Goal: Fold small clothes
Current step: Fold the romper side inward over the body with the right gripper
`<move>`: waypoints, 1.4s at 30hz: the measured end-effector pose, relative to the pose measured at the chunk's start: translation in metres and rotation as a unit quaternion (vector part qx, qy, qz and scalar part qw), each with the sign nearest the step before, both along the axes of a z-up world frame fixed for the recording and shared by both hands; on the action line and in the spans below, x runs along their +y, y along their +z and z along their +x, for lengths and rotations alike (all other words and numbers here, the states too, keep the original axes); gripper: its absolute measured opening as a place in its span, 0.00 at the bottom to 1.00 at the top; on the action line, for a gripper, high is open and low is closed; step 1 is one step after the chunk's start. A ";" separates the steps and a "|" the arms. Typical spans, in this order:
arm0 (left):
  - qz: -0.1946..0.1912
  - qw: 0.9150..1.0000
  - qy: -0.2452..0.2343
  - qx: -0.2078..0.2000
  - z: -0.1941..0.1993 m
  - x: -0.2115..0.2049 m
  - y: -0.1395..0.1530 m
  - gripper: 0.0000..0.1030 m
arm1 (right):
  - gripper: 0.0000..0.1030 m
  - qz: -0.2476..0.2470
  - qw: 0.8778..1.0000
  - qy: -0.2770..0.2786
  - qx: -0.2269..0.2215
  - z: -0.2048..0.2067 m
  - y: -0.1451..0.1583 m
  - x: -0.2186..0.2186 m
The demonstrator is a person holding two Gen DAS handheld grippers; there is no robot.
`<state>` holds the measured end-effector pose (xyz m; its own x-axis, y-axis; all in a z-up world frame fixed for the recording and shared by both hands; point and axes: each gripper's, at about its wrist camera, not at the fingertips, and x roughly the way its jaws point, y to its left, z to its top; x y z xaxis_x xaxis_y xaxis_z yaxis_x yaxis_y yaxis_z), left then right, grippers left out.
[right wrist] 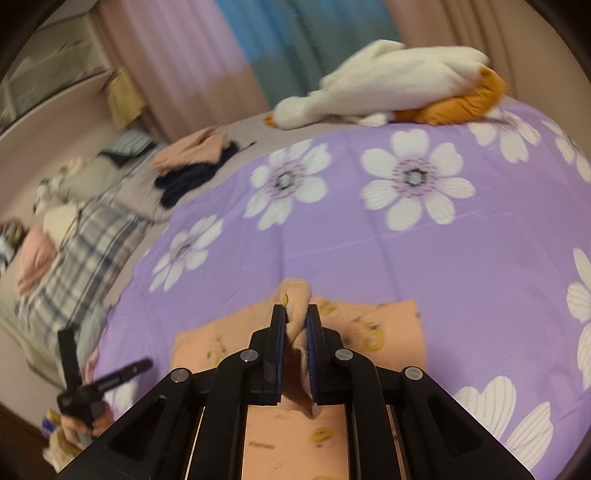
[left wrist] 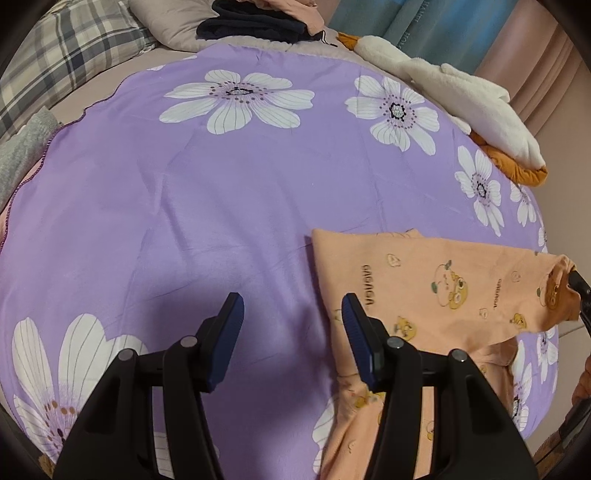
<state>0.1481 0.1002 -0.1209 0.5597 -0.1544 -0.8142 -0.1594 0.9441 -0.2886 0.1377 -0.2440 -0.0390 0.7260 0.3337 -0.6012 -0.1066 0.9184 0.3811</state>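
One peach garment (left wrist: 436,288), printed with small yellow cartoon figures, is lying on the purple flowered sheet (left wrist: 207,206) of the bed, toward the near right part of it in the left wrist view. Its long axis is running from the near edge of the bed away toward the far right, where one end is being lifted off the sheet; the left edge is lying straight and flat, and the printed lettering is reading upside down from this side. The right tool (right wrist: 295,314) is pinching that raised end: its two pads are sitting almost together with a thick fold of the peach cloth bunched between them and poking out past the tips, while the remaining cloth is hanging down beneath the tool. There being no earlier look, only the clamped grip can be told. The left tool (left wrist: 291,306) is hovering about half open over the sheet, its left finger over bare purple cloth and its right finger over the garment's near left edge; whether that finger is touching the cloth cannot be told, and nothing is sitting between the pads. Two tools are showing in all. At the far edge of the bed one white and orange plush duck (left wrist: 461,96) is lying on its side, one dark folded garment (left wrist: 255,26) is resting near a plaid pillow (left wrist: 74,48)
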 end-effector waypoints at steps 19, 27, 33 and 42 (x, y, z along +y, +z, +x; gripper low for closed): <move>0.044 0.998 -0.017 0.036 0.020 -0.027 -0.042 0.54 | 0.17 -0.015 0.986 -0.077 0.150 0.034 -0.091 -0.048; 0.006 0.999 -0.014 0.033 0.009 -0.023 -0.034 0.54 | 0.28 -0.004 0.984 -0.112 0.140 0.013 -0.081 -0.066; -0.038 0.997 -0.049 0.038 0.005 -0.039 -0.036 0.55 | 0.54 -0.011 0.988 -0.073 0.139 0.017 -0.086 -0.040; 0.039 0.997 -0.063 0.036 0.006 -0.055 -0.042 0.38 | 0.11 -0.042 0.987 -0.081 0.133 0.013 -0.086 -0.031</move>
